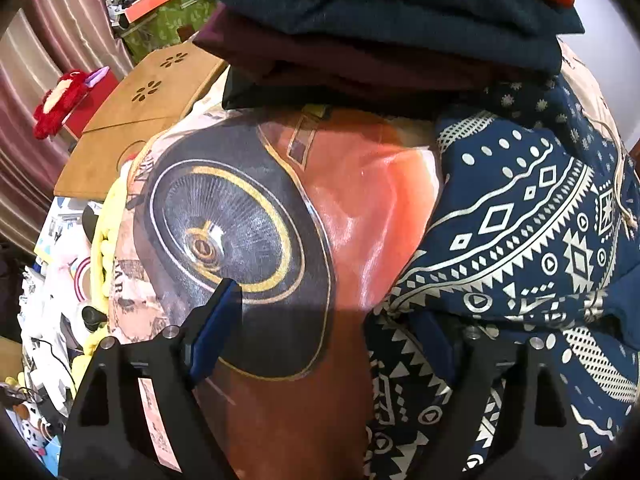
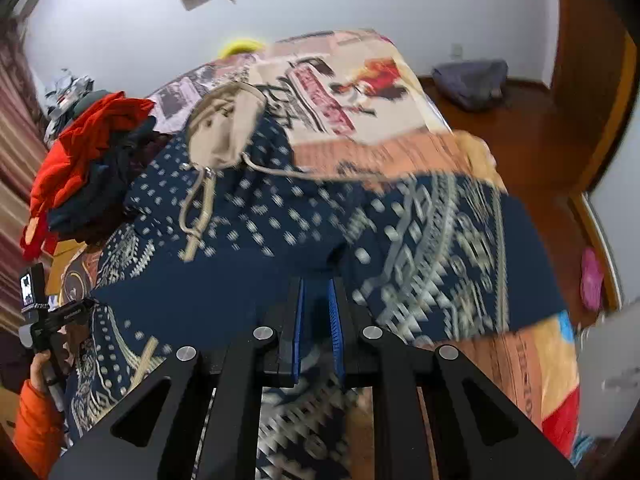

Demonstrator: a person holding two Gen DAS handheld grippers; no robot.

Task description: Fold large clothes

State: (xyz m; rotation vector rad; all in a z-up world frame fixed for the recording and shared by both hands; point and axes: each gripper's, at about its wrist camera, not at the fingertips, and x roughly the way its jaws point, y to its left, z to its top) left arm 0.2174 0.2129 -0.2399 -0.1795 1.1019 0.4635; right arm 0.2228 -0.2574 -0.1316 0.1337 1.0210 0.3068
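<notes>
On the bed (image 2: 400, 64), the right hand-held gripper (image 2: 318, 300) is pinching the hoodie (image 2: 248, 216), half-folded; the left hand-held gripper (image 1: 332, 320) is hanging released beside the folded pile (image 1: 384, 20).

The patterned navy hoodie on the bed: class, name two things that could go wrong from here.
1. The right gripper pinches only a narrow edge of the navy hoodie; the cloth could slip out.
2. The stack of folded clothes sits against the hoodie, so pulling may topple it.
</notes>
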